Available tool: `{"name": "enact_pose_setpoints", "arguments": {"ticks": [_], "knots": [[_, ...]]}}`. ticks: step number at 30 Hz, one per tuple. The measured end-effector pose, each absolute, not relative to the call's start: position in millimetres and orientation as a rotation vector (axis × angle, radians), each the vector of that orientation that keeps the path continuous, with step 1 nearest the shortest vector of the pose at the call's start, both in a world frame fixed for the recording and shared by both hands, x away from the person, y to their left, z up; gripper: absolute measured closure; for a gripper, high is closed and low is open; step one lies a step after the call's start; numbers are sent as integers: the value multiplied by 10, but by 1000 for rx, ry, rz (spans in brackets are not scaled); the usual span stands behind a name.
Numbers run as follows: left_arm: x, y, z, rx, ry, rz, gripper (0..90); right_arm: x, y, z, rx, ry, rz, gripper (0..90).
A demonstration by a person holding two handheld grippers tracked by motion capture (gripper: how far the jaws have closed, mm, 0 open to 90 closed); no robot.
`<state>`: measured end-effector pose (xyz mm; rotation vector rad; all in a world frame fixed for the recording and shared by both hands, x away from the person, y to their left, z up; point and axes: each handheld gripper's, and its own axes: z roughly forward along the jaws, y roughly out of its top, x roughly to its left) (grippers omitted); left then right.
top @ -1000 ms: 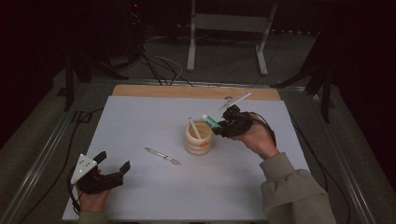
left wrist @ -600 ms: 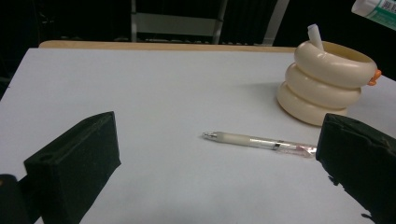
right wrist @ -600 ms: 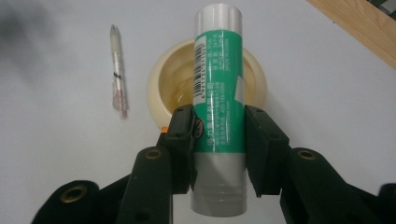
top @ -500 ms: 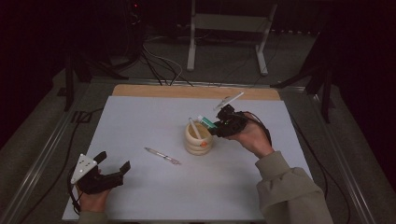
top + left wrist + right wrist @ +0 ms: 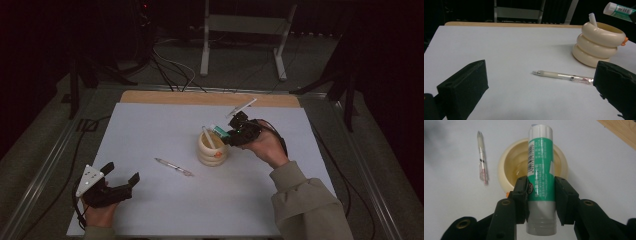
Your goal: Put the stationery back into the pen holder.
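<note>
Taking the cream ringed cup [image 5: 212, 149] as the landmark, the left claw [image 5: 122, 174] lies well off to its left and nearer the person, resting low on the white surface [image 5: 150, 125] with its jaws spread wide and nothing between them. In the left gripper view the two black pads stand far apart, with bare surface between. Between that claw and the cup, just left of the cup, a clear pen [image 5: 173, 166] lies flat on the surface, apart from both. The cup stands upright, a white stick [image 5: 207, 137] leaning out of it. Directly above the cup's mouth, the right claw [image 5: 540, 191] is closed on a green-and-white glue stick [image 5: 541, 173], gripping its lower half from both sides; the stick's far end points down over the cup's opening, not touching it.
</note>
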<state>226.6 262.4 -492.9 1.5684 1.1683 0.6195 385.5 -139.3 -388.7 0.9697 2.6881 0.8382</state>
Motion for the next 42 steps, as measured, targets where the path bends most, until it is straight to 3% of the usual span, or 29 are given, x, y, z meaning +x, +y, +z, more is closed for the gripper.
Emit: {"name": "enact_pose_setpoints", "arguments": {"ticks": [42], "knots": [[2263, 2631, -4923, 1563, 1168, 621, 2, 3908, -1278, -3961, 994, 2667, 781, 652]]}}
